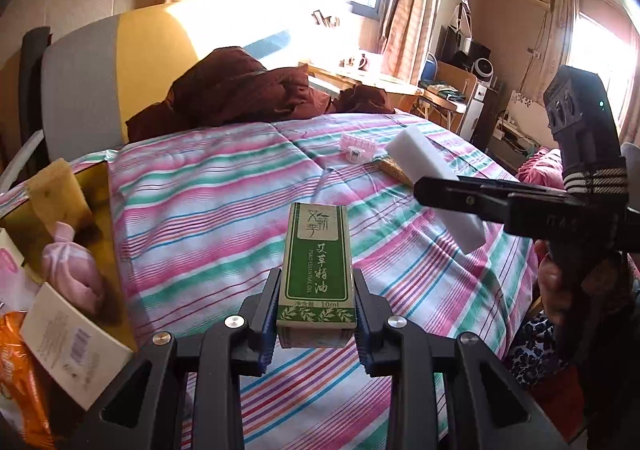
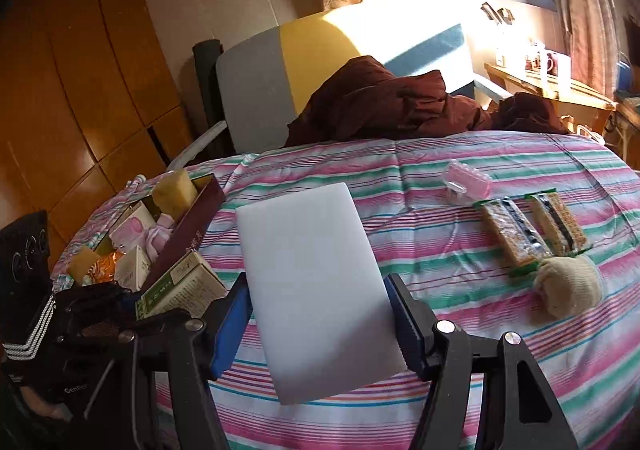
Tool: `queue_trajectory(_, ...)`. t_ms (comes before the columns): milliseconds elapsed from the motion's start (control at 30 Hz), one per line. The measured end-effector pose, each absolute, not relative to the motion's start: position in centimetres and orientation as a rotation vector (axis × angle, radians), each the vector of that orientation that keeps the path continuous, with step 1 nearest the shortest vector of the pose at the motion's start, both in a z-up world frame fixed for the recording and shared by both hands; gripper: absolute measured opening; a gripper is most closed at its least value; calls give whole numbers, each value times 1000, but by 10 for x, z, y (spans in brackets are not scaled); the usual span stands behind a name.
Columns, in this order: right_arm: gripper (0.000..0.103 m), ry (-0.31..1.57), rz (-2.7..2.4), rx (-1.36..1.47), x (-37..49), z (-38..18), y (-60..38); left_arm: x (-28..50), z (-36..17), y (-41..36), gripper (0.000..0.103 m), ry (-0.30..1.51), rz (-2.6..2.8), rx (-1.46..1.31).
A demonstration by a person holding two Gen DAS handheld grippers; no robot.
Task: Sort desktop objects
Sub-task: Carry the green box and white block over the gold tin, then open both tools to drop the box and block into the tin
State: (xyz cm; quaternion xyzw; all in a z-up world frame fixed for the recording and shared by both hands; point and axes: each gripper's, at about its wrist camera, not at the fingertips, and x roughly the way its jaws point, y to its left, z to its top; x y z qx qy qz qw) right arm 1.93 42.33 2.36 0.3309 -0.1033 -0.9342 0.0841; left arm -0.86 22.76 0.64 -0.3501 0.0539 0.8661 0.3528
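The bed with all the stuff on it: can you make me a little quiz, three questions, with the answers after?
1. True or false: the left claw is shut on the green oil box.
2. What does the right claw hold? A) a cracker pack B) the white foam block C) the cream sock ball
3. Fill in: the two cracker packs lie on the striped ____.

Key
1. True; both claw pads press its sides.
2. B; the cracker packs and the sock ball lie on the bed.
3. Bedspread.
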Motion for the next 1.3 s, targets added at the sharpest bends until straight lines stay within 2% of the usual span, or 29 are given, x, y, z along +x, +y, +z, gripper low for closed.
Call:
queue_trajectory(233, 66, -192, -2628, 949, -23, 37, 336, -39, 36, 148, 32, 84, 2404, -923)
queue_trajectory(633, 66, -16, -2441, 988, -118, 54, 191, -114, 49, 5, 32, 100, 2701, -1035)
queue_trajectory(900, 67, 119, -2430, 1117, -181, 37, 131, -163, 34, -34, 32, 39, 2719, -1123)
queue_trajectory(1067, 70, 112, -2424, 1176, -207, 23, 123, -180, 18, -33, 32, 40, 2670, -1177)
queue_trajectory(1167, 71, 98, -2410, 1154, -206, 25, 122, -186, 10, -32, 35, 32, 2639, -1206)
queue_trajectory(1233, 73, 84, -2405, 1151, -206, 25, 123, -185, 8, -32, 47, 16, 2623, -1202)
queue_trajectory(1300, 73, 57, -2399, 1142, -206, 26, 125, -182, 9, -34, 48, -4, 2624, -1189)
